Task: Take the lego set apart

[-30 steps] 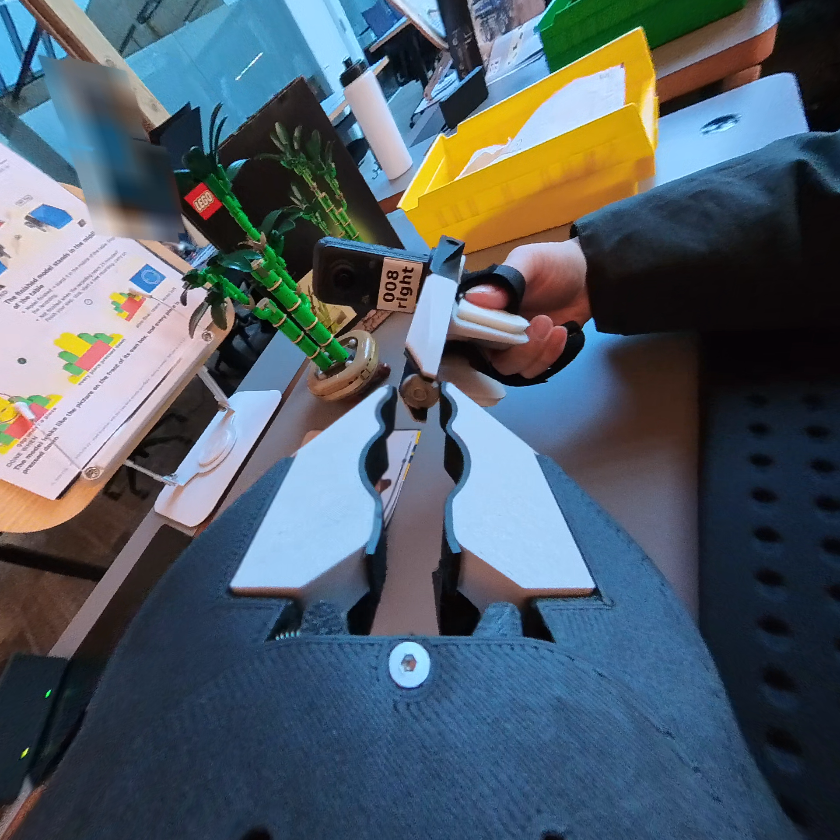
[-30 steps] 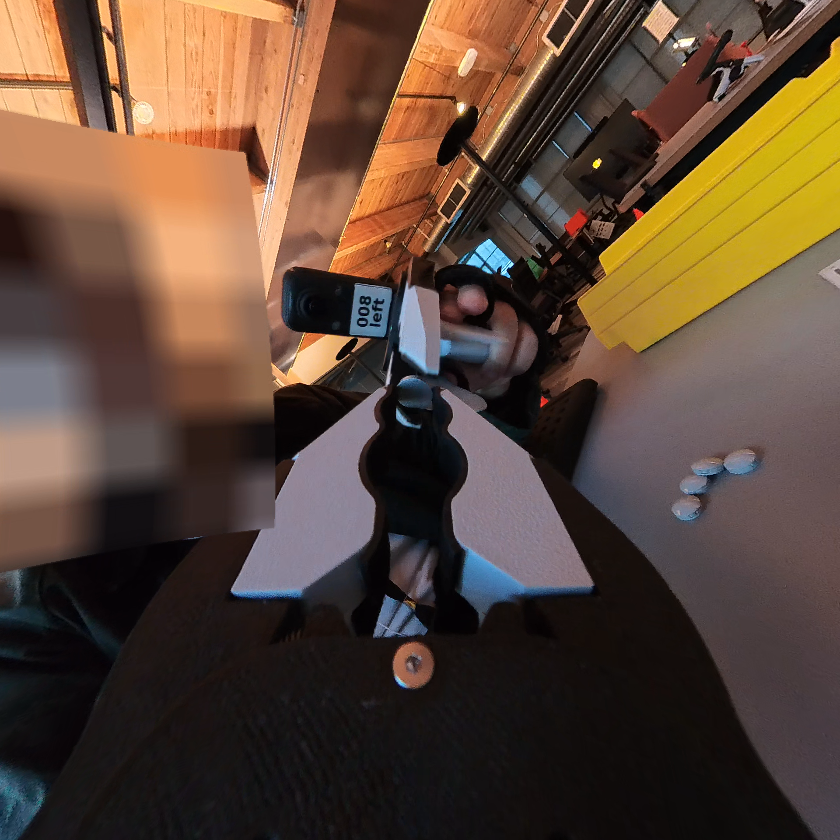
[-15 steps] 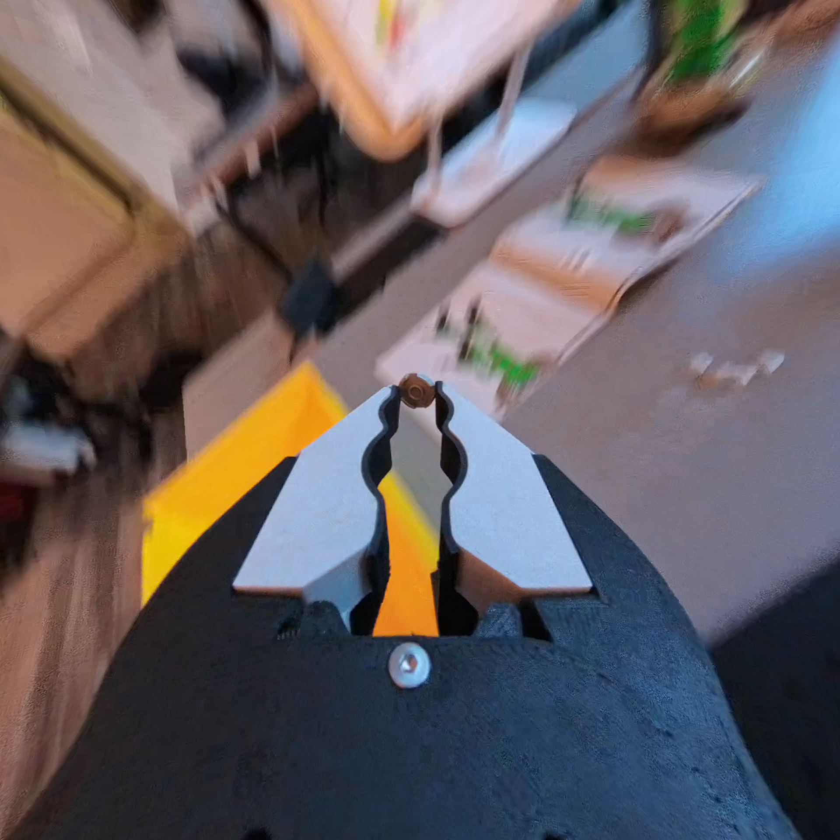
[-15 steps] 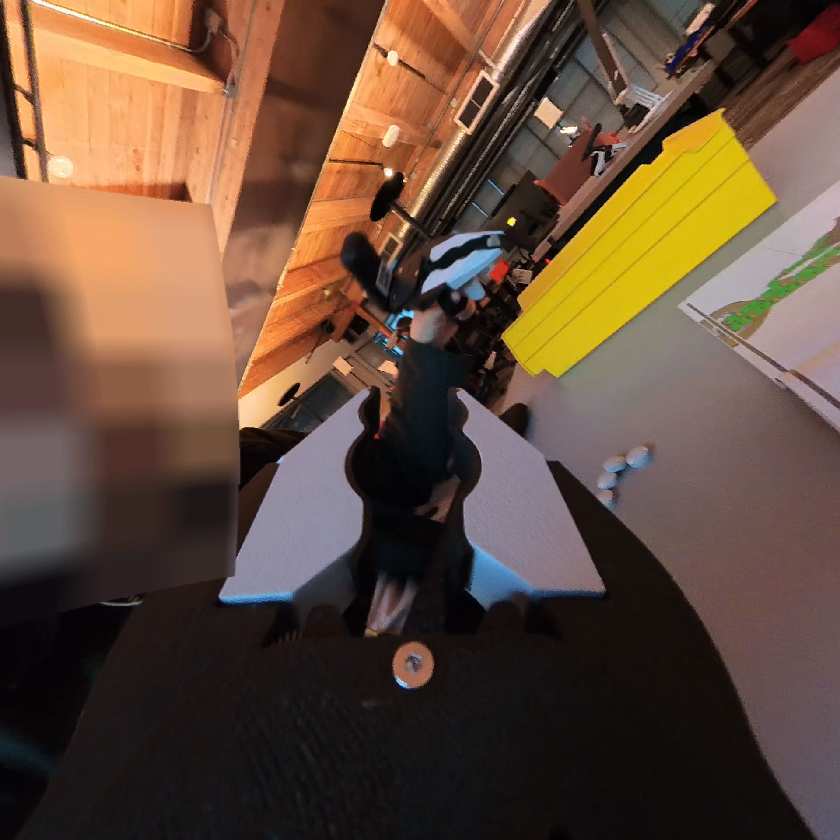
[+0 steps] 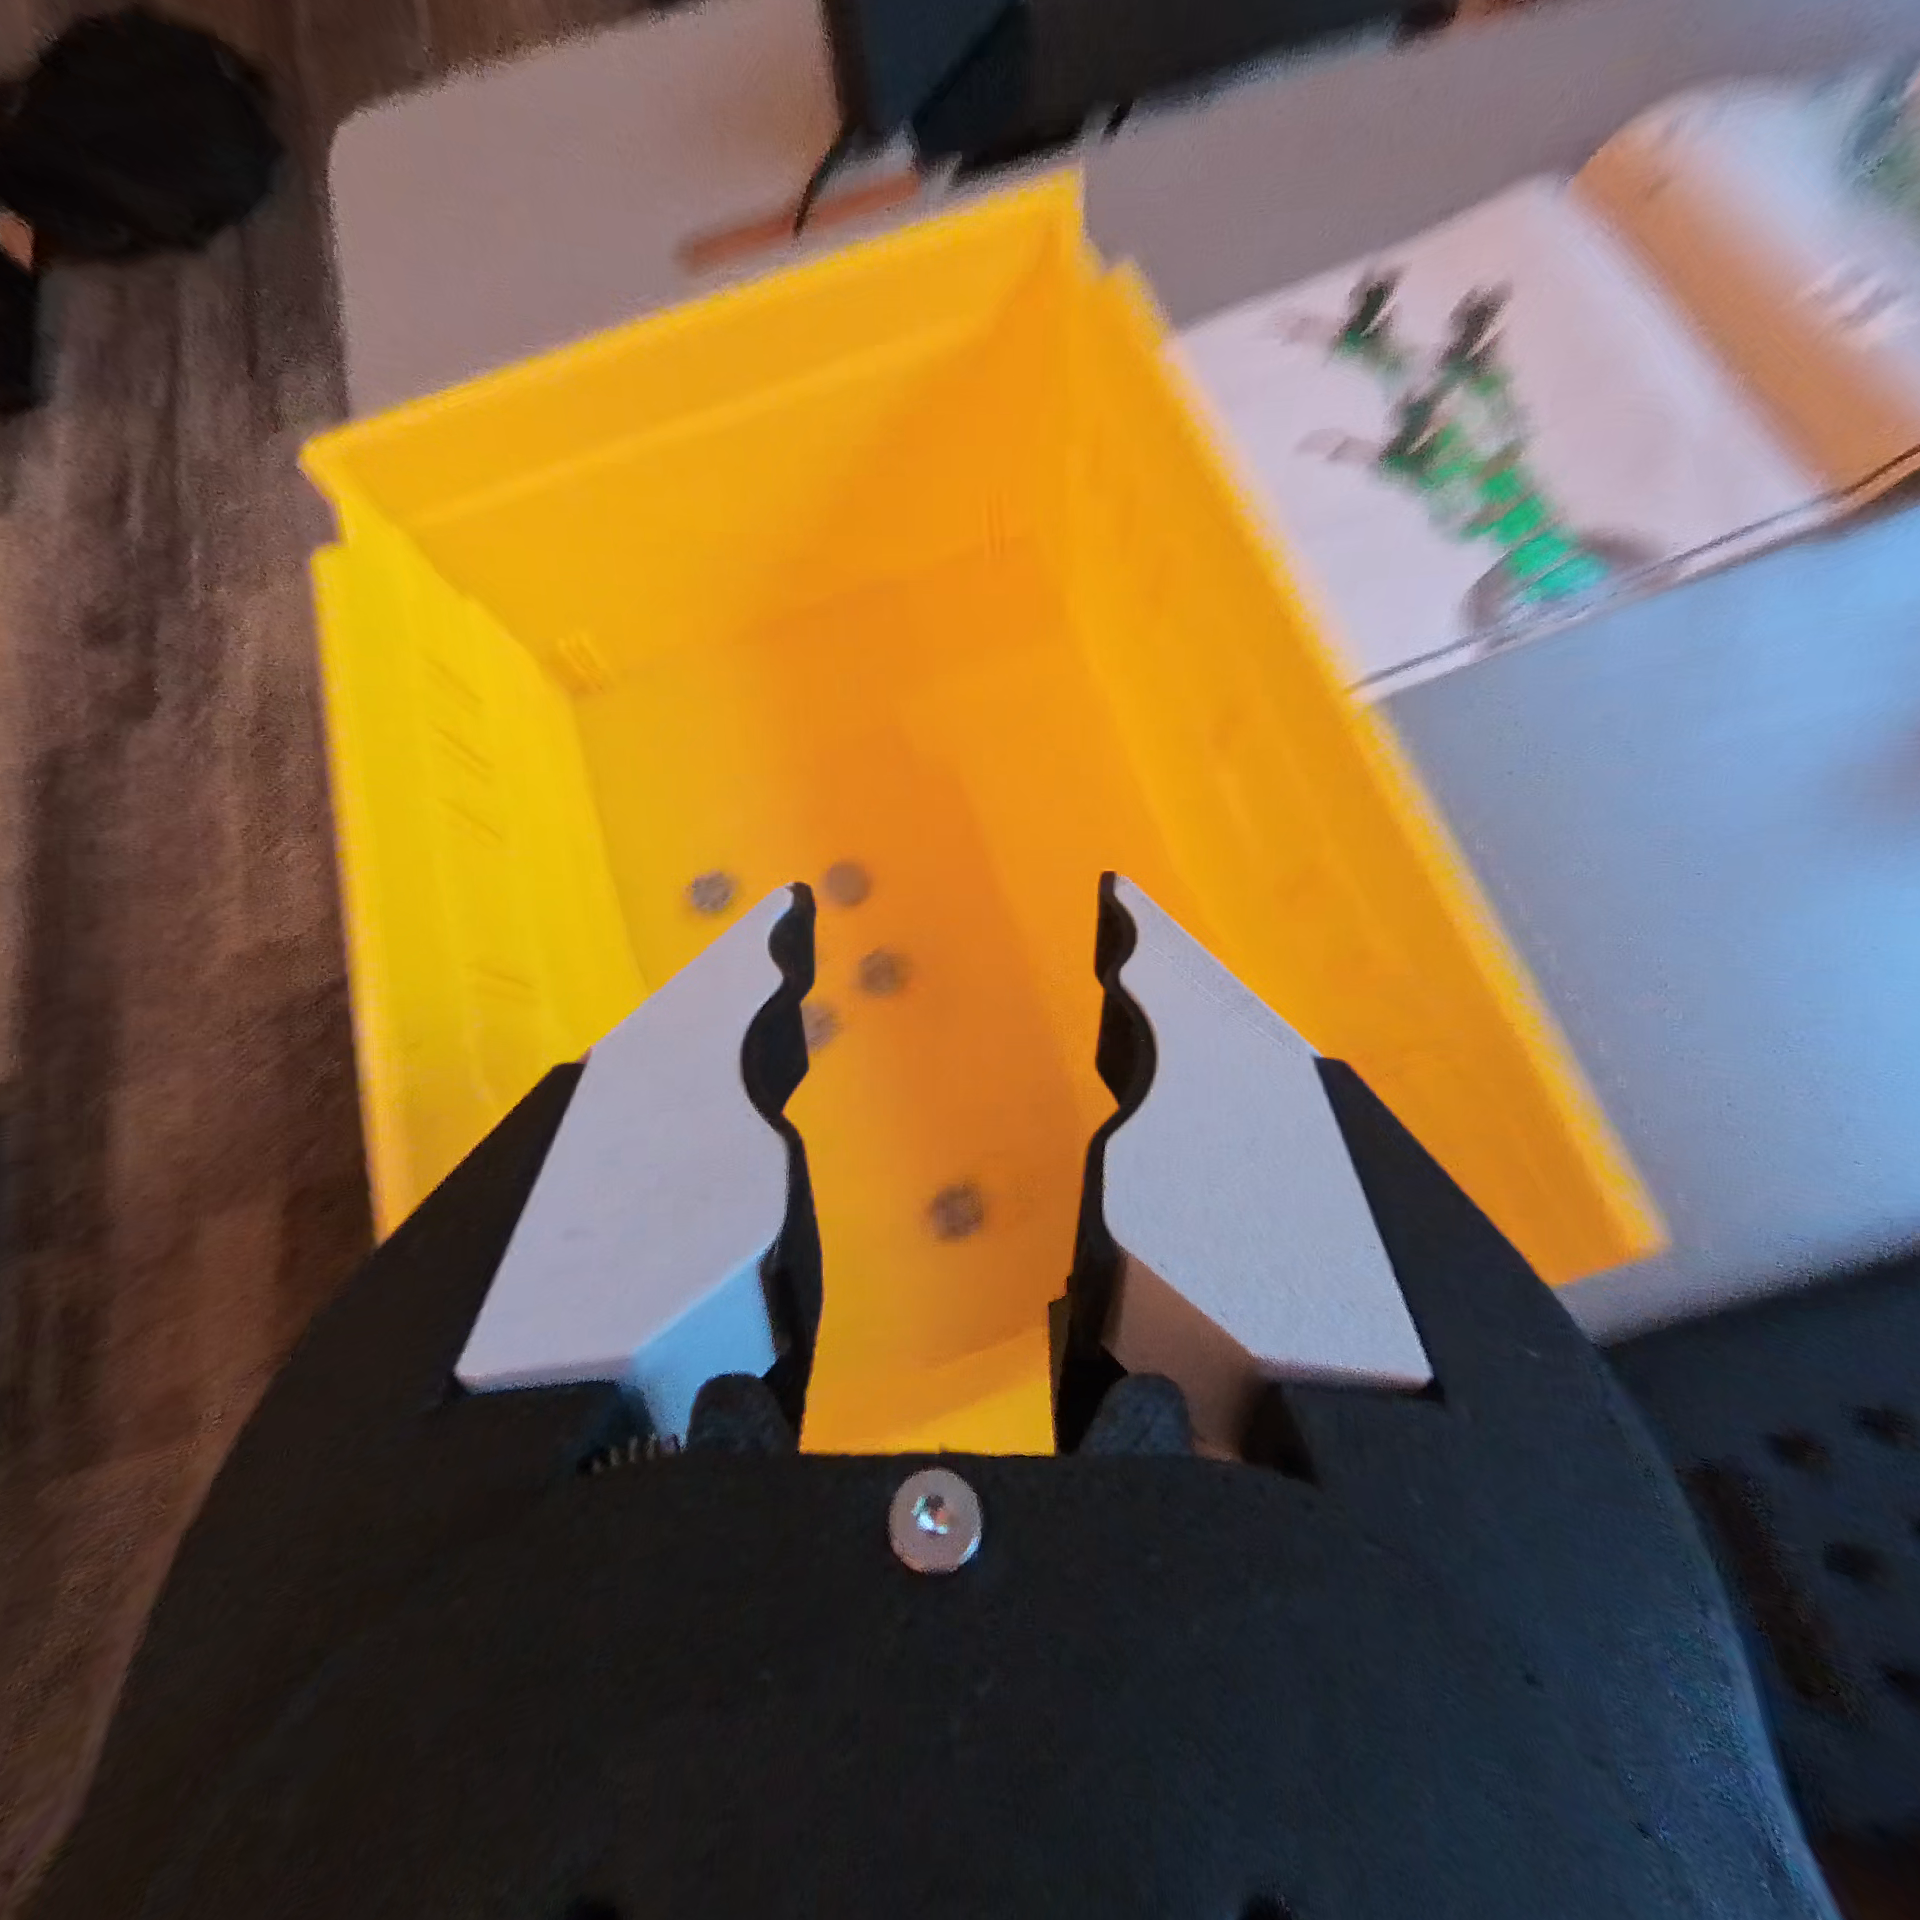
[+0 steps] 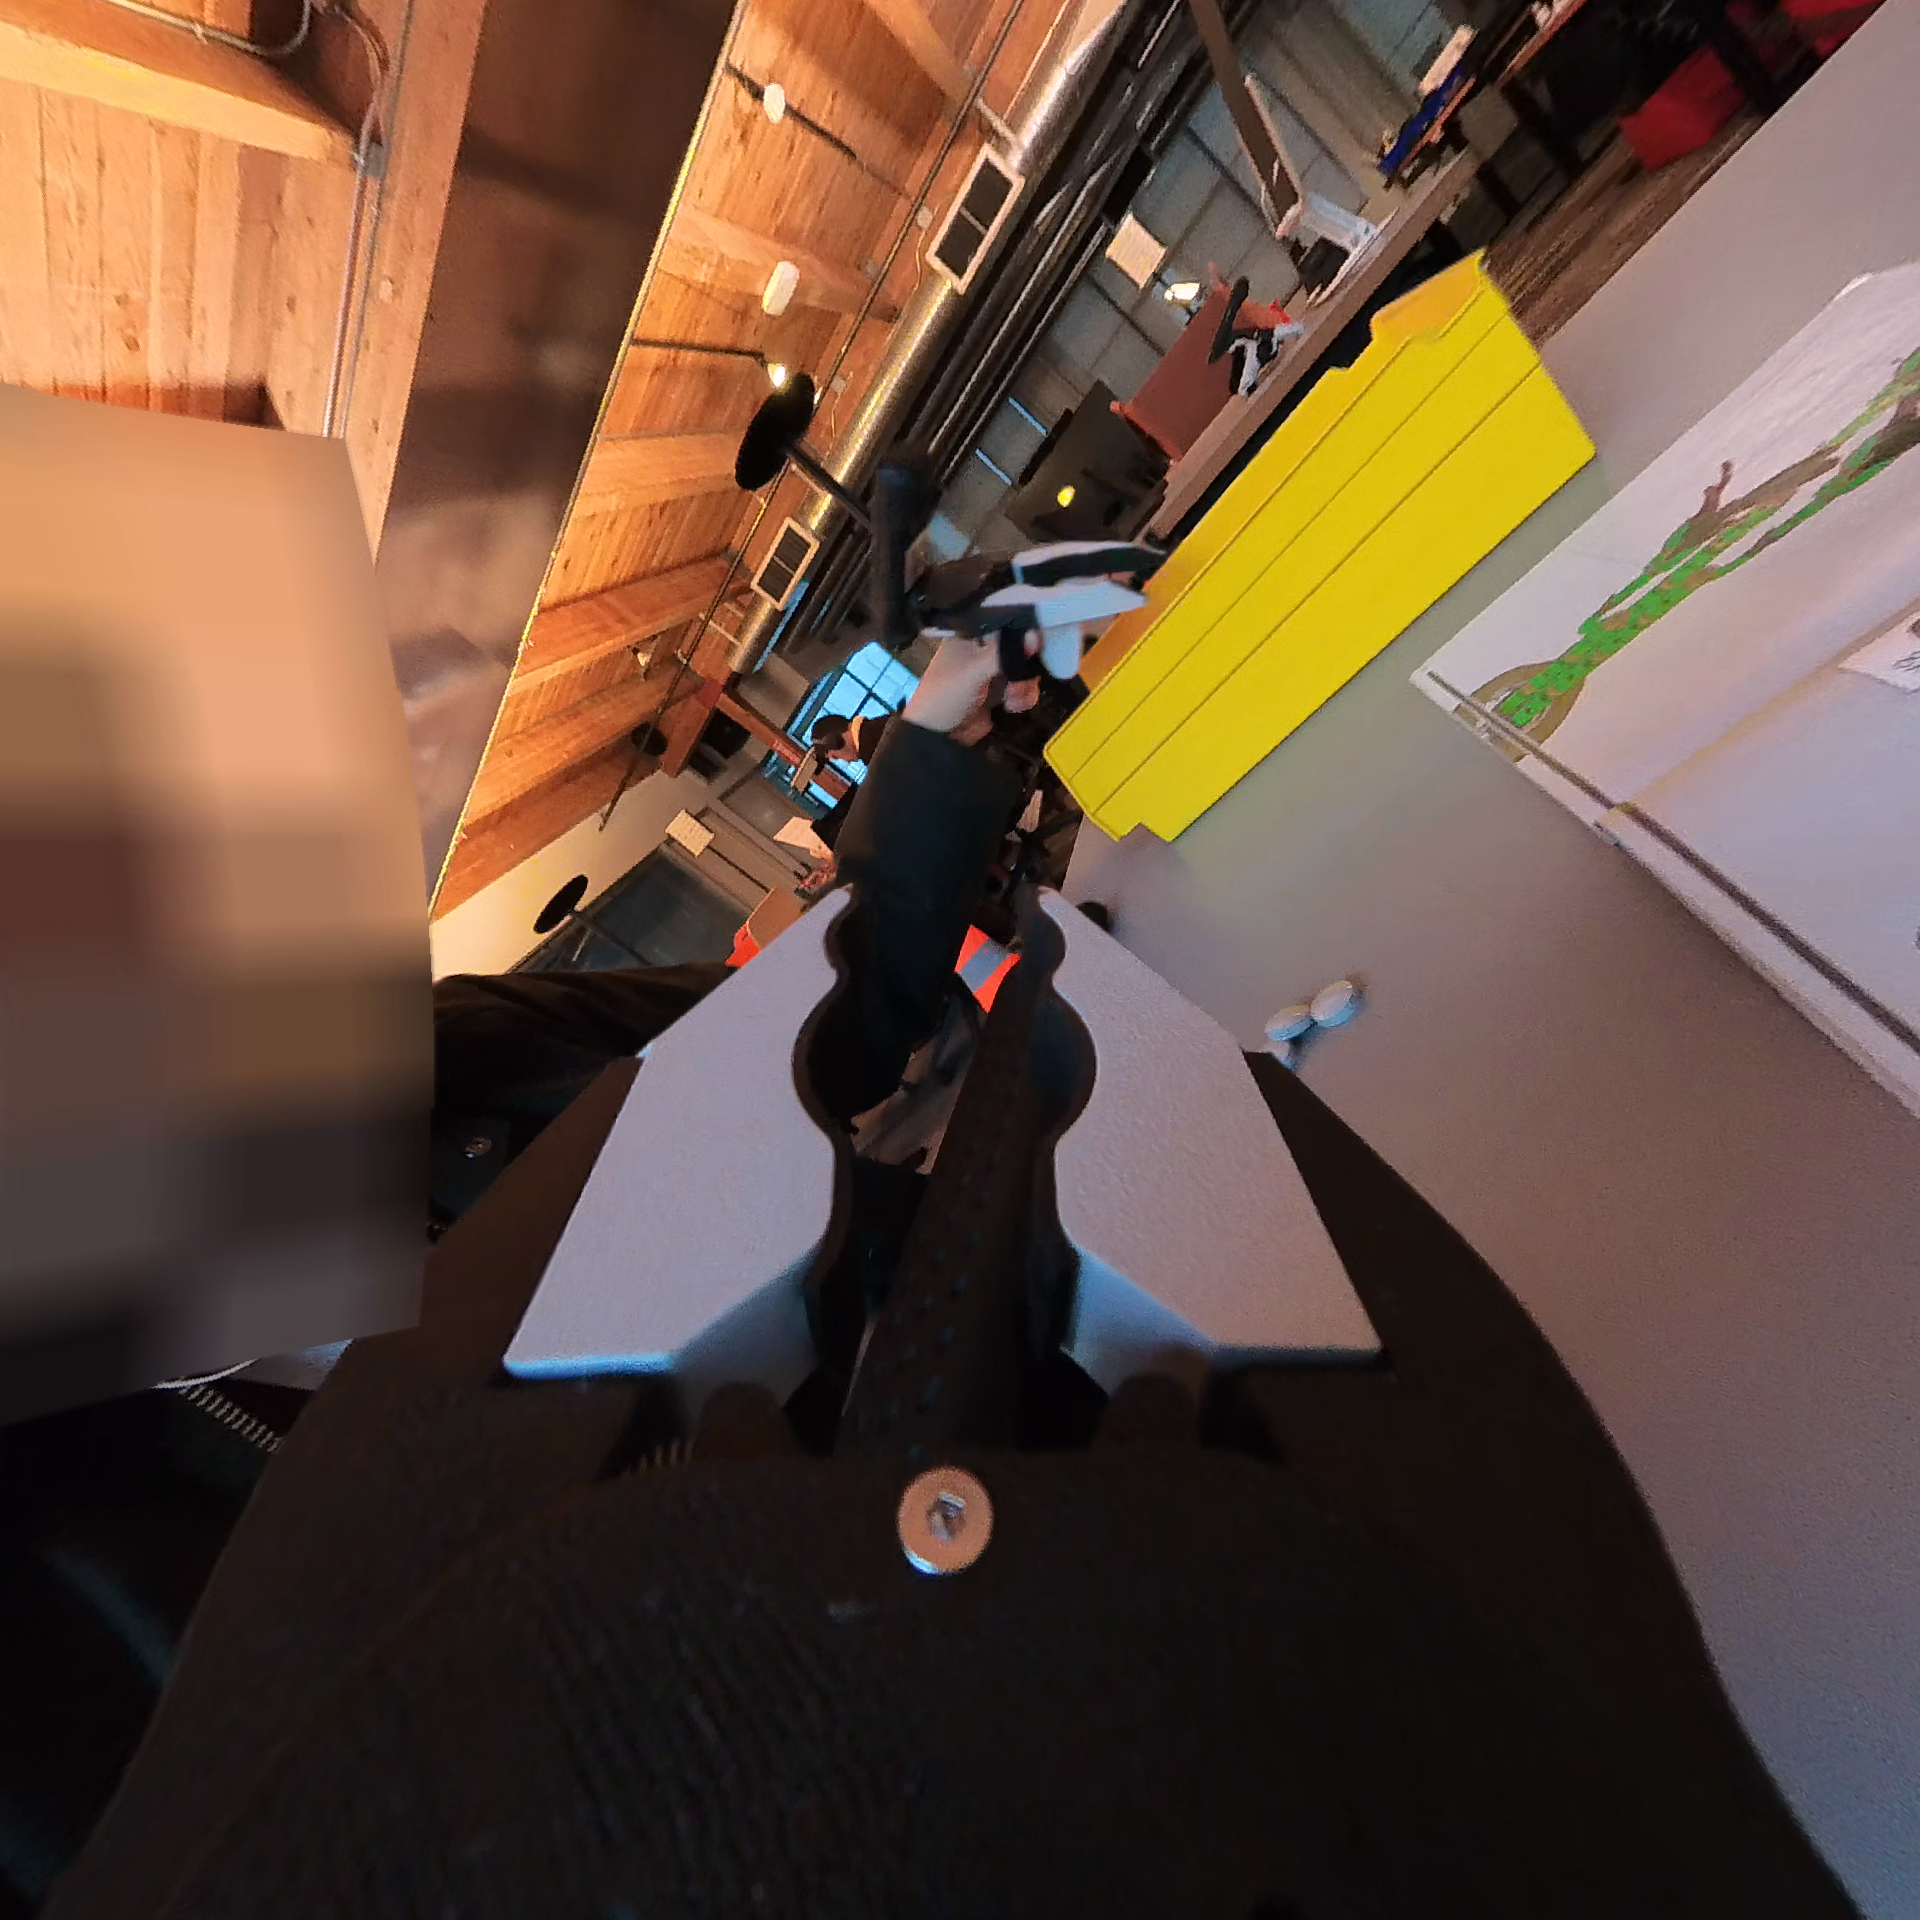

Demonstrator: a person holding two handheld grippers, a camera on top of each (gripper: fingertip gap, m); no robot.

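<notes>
My left gripper [image 5: 951,894] is open and empty, pointing down into a yellow bin [image 5: 675,343]. Several small round pieces [image 5: 881,971] lie on the bin's floor, and one more [image 5: 956,1210] shows blurred between my fingers. The right wrist view shows the left gripper [image 6: 1039,613] farther off, over the same bin [image 6: 1330,582]. My right gripper [image 6: 945,904] points away from the table, its jaws a narrow gap apart with nothing between them. A green blur [image 5: 1881,114] at the top right may be the lego plant; I cannot tell.
An open instruction booklet [image 5: 1455,468] with a green plant picture lies on the grey table [image 5: 1662,883] right of the bin; it also shows in the right wrist view [image 6: 1714,623]. A few white round pieces [image 6: 1314,1008] lie on the table. Brown floor [image 5: 156,831] lies left of the bin. Left tips to right tips: about 40 cm.
My left gripper swung from the lego plant to above the yellow bin and opened, letting go of the small brown round piece. My right gripper's jaws parted slightly after both held that piece.
</notes>
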